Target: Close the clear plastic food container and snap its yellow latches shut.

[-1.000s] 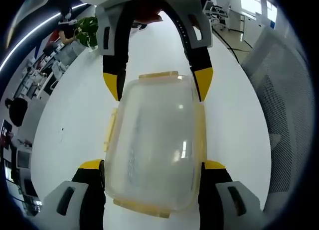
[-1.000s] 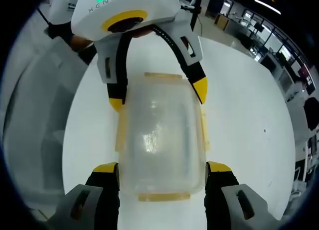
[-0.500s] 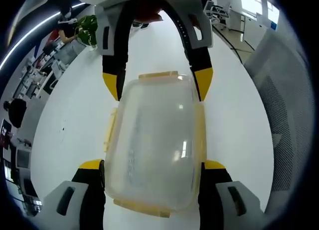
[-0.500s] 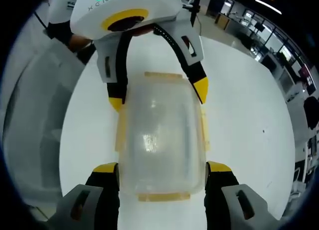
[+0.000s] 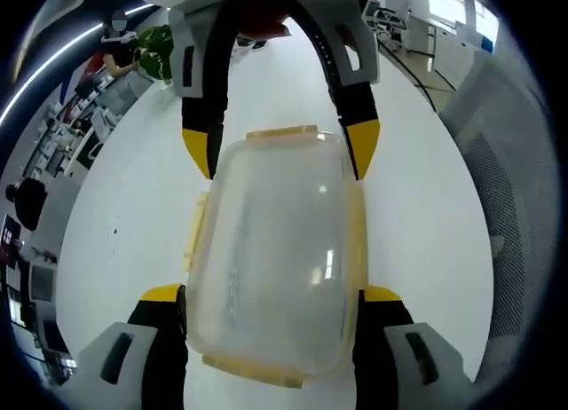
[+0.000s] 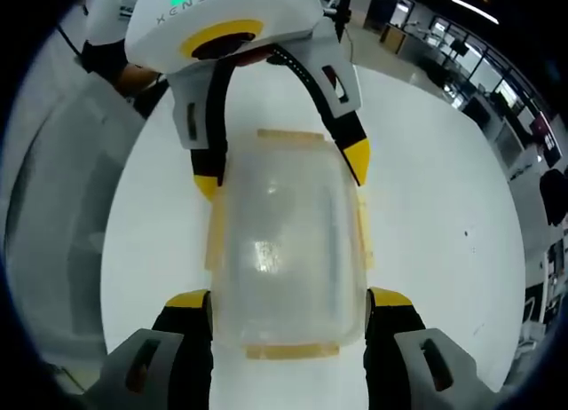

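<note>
Since both hand-held grippers came at the container (image 5: pixel 271 268) from opposite ends, it sat pinned between them on the white counter (image 5: pixel 124 215), which looked like the way to keep it from sliding while the lid got pressed down. In the left gripper view the left gripper (image 5: pixel 271 296) had its jaws spread wide and hugging the container's near end, one yellow tip on each long side. The right gripper (image 6: pixel 288 301) did the same at its own end, also spread, not squeezing anything shut. The lid (image 6: pixel 284 241) seemed seated already. The yellow latches (image 5: pixel 196 235) along the sides looked flared outward, so my guess was they weren't snapped yet, though it's hard to tell through the plastic.
</note>
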A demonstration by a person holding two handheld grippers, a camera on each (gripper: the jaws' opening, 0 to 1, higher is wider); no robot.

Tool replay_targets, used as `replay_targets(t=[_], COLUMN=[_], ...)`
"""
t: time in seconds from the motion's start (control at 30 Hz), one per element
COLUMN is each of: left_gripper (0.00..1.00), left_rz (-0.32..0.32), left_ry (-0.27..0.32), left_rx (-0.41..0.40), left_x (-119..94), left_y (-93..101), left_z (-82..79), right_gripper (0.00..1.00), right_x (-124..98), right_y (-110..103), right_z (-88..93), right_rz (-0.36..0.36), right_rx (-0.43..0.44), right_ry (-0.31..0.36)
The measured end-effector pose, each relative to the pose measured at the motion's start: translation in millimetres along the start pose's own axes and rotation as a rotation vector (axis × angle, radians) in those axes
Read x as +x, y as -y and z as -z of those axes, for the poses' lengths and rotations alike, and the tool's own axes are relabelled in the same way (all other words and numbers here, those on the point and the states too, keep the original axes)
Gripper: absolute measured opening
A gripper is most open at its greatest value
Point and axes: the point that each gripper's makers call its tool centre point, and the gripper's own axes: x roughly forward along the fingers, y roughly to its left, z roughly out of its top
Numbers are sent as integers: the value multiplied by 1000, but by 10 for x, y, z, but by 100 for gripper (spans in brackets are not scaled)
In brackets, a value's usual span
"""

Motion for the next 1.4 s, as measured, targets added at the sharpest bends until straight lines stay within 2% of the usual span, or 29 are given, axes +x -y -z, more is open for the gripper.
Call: replay_targets(t=[0.7, 1.07, 1.2, 1.3, 1.4], left_gripper=[77, 77, 77, 78, 82], left_rz=[0, -8, -35, -54, -60], left_ry=[0, -2, -21, -9, 0], left_rx=[7, 11, 56, 58, 48], left_x=[47, 50, 64, 49, 39], left_y=[-165, -174, -185, -184, -154], left_z=[14, 14, 42, 31, 33], right_gripper=[69, 70, 70, 75, 79], right_x=[24, 29, 23, 28, 13], right_y=[168, 178, 188, 172, 150], right_z=[-2, -6, -1, 30, 53], right_rz=[5, 14, 32, 57, 67], right_rx=[5, 9, 46, 39, 71], right_ry=[15, 17, 24, 31, 45])
